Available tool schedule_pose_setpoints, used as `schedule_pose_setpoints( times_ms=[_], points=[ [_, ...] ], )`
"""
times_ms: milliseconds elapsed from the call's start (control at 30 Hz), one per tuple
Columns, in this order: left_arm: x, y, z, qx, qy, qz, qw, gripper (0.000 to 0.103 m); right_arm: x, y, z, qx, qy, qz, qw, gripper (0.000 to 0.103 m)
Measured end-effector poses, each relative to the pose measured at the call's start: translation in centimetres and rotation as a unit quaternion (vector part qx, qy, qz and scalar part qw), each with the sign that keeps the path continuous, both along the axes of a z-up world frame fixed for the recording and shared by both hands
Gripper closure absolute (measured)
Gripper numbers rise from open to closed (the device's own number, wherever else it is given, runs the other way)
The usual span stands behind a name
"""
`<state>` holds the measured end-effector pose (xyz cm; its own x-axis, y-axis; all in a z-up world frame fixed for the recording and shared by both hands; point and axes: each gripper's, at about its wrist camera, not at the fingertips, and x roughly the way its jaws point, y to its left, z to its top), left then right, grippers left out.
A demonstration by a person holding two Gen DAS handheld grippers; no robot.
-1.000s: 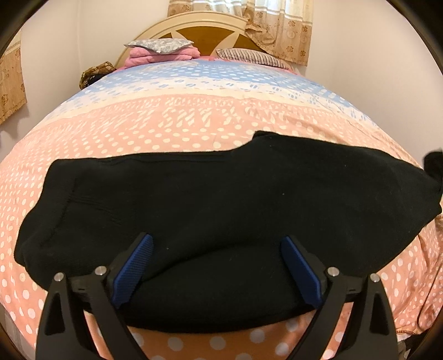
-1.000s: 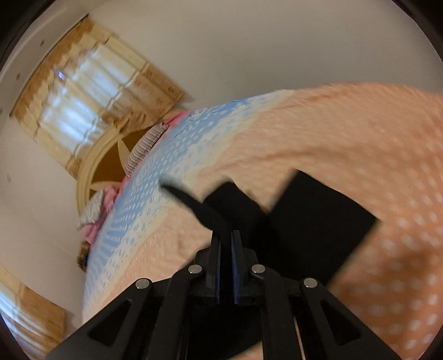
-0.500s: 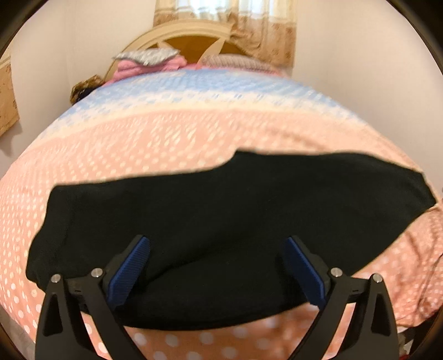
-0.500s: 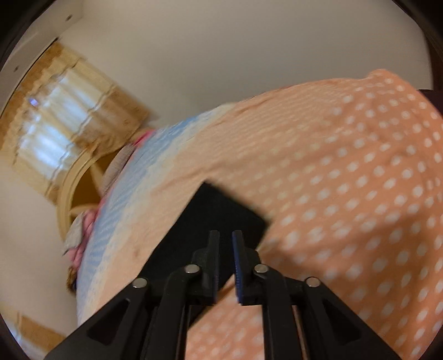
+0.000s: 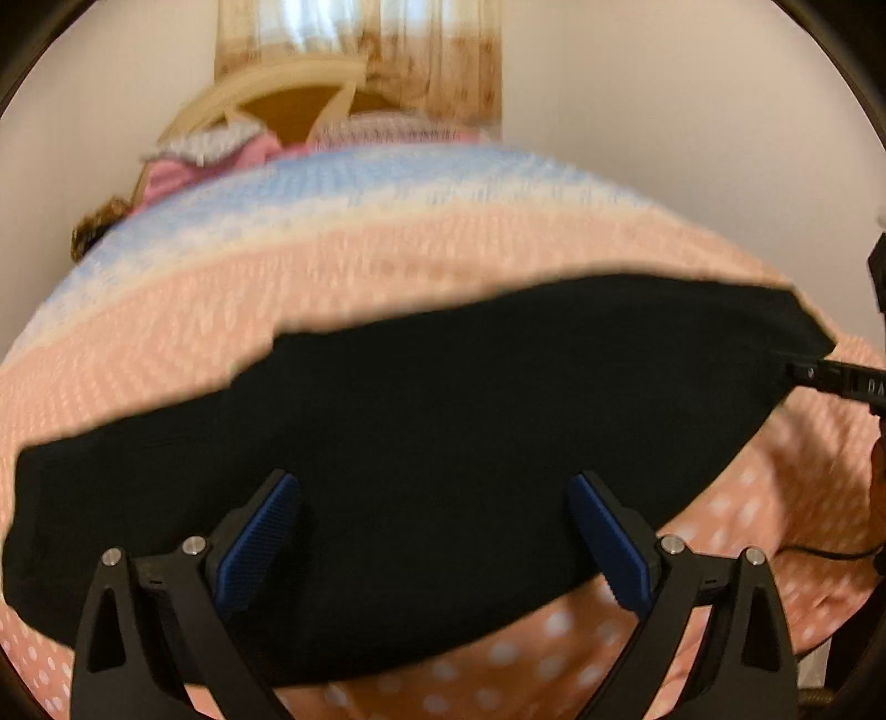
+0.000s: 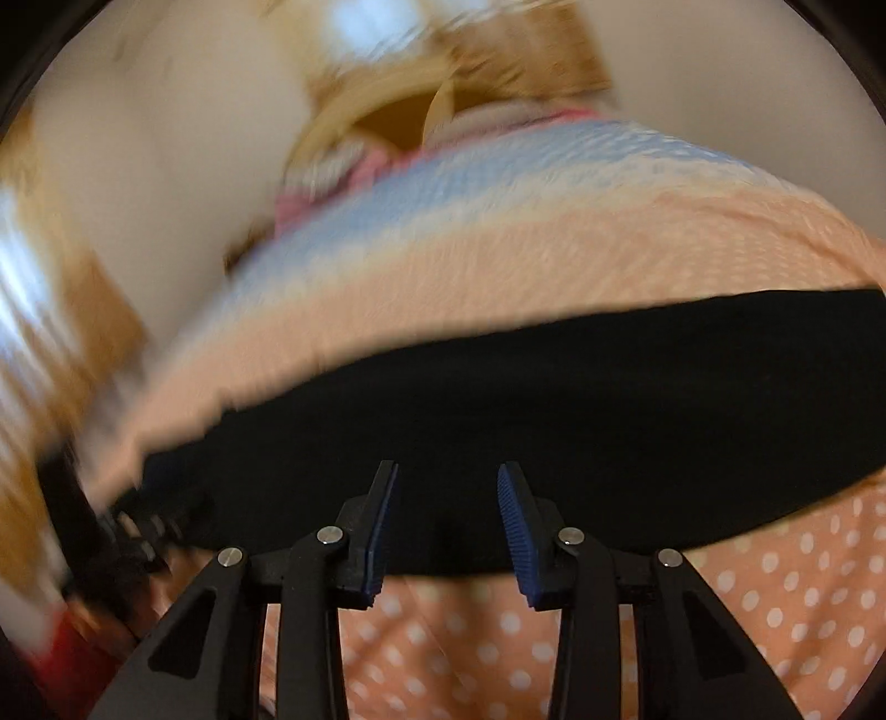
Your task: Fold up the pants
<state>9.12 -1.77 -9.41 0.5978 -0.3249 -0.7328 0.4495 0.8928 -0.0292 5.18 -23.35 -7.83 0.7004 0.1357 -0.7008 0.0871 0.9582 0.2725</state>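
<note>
The black pants (image 5: 443, 432) lie folded flat across the peach polka-dot bedspread (image 5: 332, 288). My left gripper (image 5: 434, 531) is wide open over their near edge and holds nothing. My right gripper (image 6: 447, 520) is open and empty, its blue pads over the near edge of the pants (image 6: 554, 421). In the left wrist view the right gripper's tip (image 5: 830, 379) shows at the pants' right end. In the right wrist view the left gripper (image 6: 127, 531) shows blurred at the far left.
The bedspread (image 6: 747, 598) turns blue toward the headboard (image 5: 288, 99). Pillows and pink bedding (image 5: 221, 155) lie at the head. A curtain (image 5: 360, 39) hangs behind. White walls stand on both sides. A thin cable (image 5: 825, 554) lies at the right.
My right gripper has let go of the black cloth, opened, and swung round to face the pants' near edge. The left gripper stays open and has dropped closer to the pants.
</note>
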Motion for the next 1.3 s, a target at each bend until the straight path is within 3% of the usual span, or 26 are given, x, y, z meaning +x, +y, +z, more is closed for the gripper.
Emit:
schedule_pose_setpoints(
  times_ms=[67,100,233,300,400,467,567,667,767,800,967,1033,1067,1167,1300],
  points=[
    [-0.1,1.7,-0.9,-0.030,0.032,0.003,0.9990,0.003,0.4,-0.1,-2.1,-0.022,0.052,-0.003,0.998,0.066],
    [-0.4,2.6,-0.8,-0.044,0.034,0.001,0.9985,0.003,-0.1,-0.6,-2.2,-0.013,0.048,0.005,0.999,0.066],
    [-1.5,4.5,0.0,-0.021,0.022,-0.003,0.9995,0.003,1.0,-0.4,-0.8,-0.071,0.113,0.013,0.991,0.066],
    [-1.6,6.0,0.7,-0.033,0.016,0.007,0.9993,0.003,-0.8,-0.5,0.9,-0.070,0.087,0.027,0.993,0.065],
    [-0.9,7.7,1.6,-0.053,-0.006,0.040,0.9978,0.003,-0.5,1.5,4.2,-0.014,0.003,0.078,0.997,0.065],
    [0.0,8.9,2.0,-0.074,-0.019,0.071,0.9945,0.003,2.3,3.8,5.6,0.030,-0.038,0.121,0.991,0.065],
    [1.5,9.0,1.4,-0.088,-0.009,0.090,0.9920,0.003,7.3,8.3,6.0,0.077,-0.052,0.177,0.980,0.065],
    [1.9,7.7,-1.1,-0.061,0.017,0.092,0.9938,0.004,12.2,13.0,4.7,0.101,-0.017,0.225,0.969,0.065],
    [0.1,5.7,-2.1,0.020,-0.034,0.068,0.9969,0.004,16.5,16.8,2.1,0.101,0.039,0.257,0.960,0.065],
    [-0.3,5.4,-2.3,0.031,-0.042,0.065,0.9965,0.004,17.2,18.1,1.2,0.105,0.053,0.266,0.957,0.065],
    [-0.1,6.2,-2.4,0.005,-0.034,0.053,0.9980,0.004,19.2,21.1,-3.1,0.060,0.128,0.291,0.946,0.065],
    [-0.2,6.1,-2.5,0.006,-0.040,0.049,0.9980,0.003,17.9,21.9,-3.2,0.014,0.115,0.310,0.944,0.067],
    [-0.2,6.1,-2.6,0.005,-0.042,0.048,0.9979,0.002,17.7,22.1,-3.1,-0.002,0.115,0.308,0.944,0.075],
    [0.0,6.1,-2.6,0.000,-0.042,0.050,0.9978,0.000,17.1,22.4,-3.0,-0.029,0.117,0.287,0.950,0.087],
    [0.0,6.1,-2.5,-0.002,-0.043,0.053,0.9977,0.000,14.9,22.5,-2.8,-0.055,0.059,0.221,0.972,0.090]
  ],
)
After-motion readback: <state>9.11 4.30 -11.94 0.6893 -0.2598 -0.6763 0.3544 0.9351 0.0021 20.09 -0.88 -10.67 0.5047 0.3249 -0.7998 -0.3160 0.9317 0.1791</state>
